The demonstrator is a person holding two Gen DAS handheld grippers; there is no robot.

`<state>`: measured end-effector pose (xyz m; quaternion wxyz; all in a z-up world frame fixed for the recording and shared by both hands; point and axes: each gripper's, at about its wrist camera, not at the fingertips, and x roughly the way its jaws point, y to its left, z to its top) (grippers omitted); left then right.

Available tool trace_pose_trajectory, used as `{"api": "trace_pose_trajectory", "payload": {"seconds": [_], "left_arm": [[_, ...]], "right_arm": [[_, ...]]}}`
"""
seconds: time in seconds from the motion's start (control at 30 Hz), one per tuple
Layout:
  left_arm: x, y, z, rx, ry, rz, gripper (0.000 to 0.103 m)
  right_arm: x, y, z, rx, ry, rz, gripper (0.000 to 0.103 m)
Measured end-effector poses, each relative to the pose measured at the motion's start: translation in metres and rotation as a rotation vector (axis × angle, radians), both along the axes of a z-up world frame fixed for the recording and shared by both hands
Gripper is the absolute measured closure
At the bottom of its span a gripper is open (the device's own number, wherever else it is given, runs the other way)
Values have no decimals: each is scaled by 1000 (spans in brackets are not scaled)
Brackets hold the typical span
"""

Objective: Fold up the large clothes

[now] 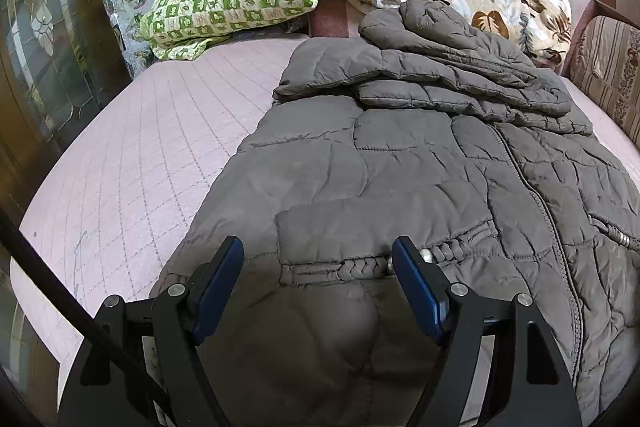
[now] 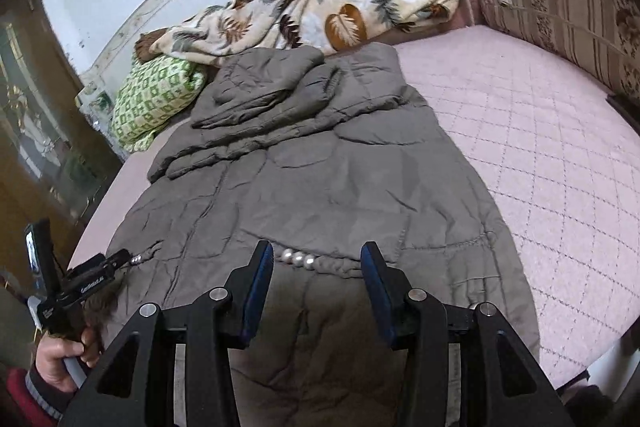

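We hold both grippers over the coat (image 1: 400, 167) on the bed (image 1: 140, 147). Left gripper (image 1: 318, 259) fingers gape wide, empty; right gripper (image 2: 318, 263) likewise.

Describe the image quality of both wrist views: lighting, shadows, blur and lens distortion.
Left wrist view: soft daylight, strong fisheye bending of the pink bed, a shadow on the grey padded coat beneath the open left gripper, and coat fabric nearest the lens blurred. Right wrist view: the same curvature and dark corners, slight softness overall, shadow below the open right gripper.
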<state>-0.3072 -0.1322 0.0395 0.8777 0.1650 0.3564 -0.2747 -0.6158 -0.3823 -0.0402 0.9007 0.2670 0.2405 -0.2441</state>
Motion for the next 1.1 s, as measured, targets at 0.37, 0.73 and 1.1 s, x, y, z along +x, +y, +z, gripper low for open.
{"api": "trace_pose_trajectory", "payload": {"seconds": [0.37, 0.73, 1.1], "left_arm": [[-43, -4, 25, 35, -110, -86, 27], [-70, -11, 52, 26, -149, -106, 27], [-59, -8, 58, 6, -160, -113, 27]], "right_arm": [[12, 40, 21, -145, -27, 103, 53], [-2, 47, 29, -167, -78, 126, 53], [0, 37, 27, -133, -83, 120, 52]]}}
